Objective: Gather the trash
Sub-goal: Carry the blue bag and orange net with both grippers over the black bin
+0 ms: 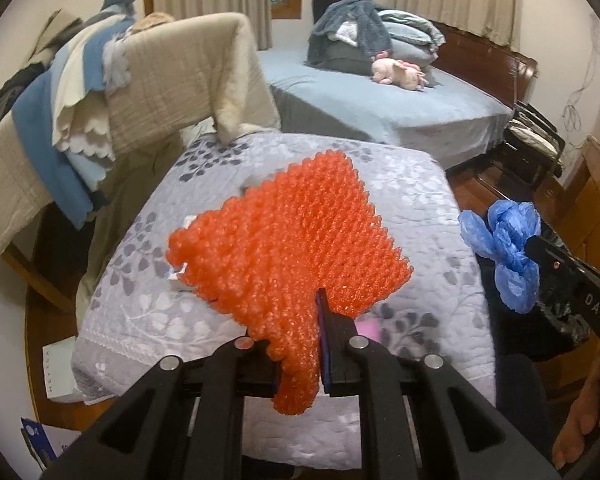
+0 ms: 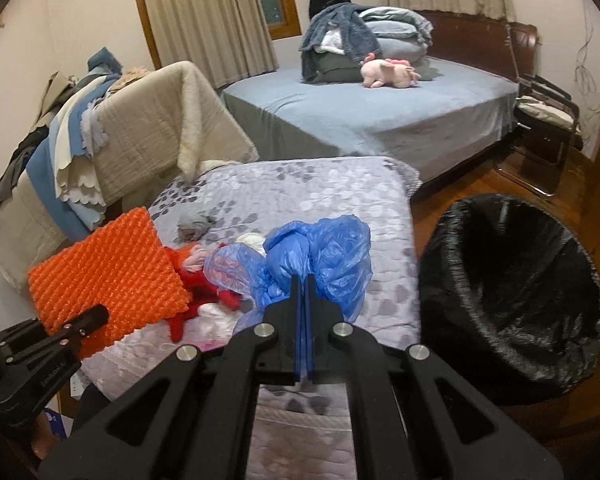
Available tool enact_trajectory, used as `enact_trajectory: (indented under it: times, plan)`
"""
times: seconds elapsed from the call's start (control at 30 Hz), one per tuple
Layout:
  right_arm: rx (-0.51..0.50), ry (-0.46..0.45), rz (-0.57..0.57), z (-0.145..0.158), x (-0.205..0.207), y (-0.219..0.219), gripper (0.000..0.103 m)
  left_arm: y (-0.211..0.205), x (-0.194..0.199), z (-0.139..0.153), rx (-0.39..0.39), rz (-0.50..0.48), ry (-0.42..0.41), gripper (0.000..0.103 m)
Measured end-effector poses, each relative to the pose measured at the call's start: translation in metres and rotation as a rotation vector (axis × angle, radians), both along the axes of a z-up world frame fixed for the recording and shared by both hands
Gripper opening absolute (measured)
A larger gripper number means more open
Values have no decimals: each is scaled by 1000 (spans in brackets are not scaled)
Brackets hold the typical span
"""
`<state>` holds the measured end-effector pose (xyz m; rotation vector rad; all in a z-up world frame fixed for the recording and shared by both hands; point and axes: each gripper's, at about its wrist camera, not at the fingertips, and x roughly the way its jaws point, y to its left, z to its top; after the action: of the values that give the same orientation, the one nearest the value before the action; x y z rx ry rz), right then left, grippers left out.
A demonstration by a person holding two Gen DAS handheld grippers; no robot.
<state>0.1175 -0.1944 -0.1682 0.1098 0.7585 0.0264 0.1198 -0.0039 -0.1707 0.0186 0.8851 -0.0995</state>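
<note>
Orange bubble wrap (image 1: 288, 248) is clenched by its narrow lower end in the left gripper (image 1: 300, 344), its long axis fanning up and away over the grey leaf-patterned quilt (image 1: 420, 208). Blue plastic bag (image 2: 320, 256), crumpled with no clear axis, is pinched in the right gripper (image 2: 302, 296). Left of the bag, red and white scraps (image 2: 204, 280) lie partly hidden. A black-lined bin (image 2: 512, 300) stands at right, its base cut off.
</note>
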Motion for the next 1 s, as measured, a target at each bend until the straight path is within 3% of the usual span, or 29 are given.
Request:
enact_trajectory:
  times: [0.67, 1.0]
  plan:
    - [-56, -20, -178, 20, -10, -144, 1, -156, 20, 21, -42, -201, -28, 14]
    - [-50, 34, -280, -7, 4, -230, 1, -258, 45, 6, -61, -311, 7, 14]
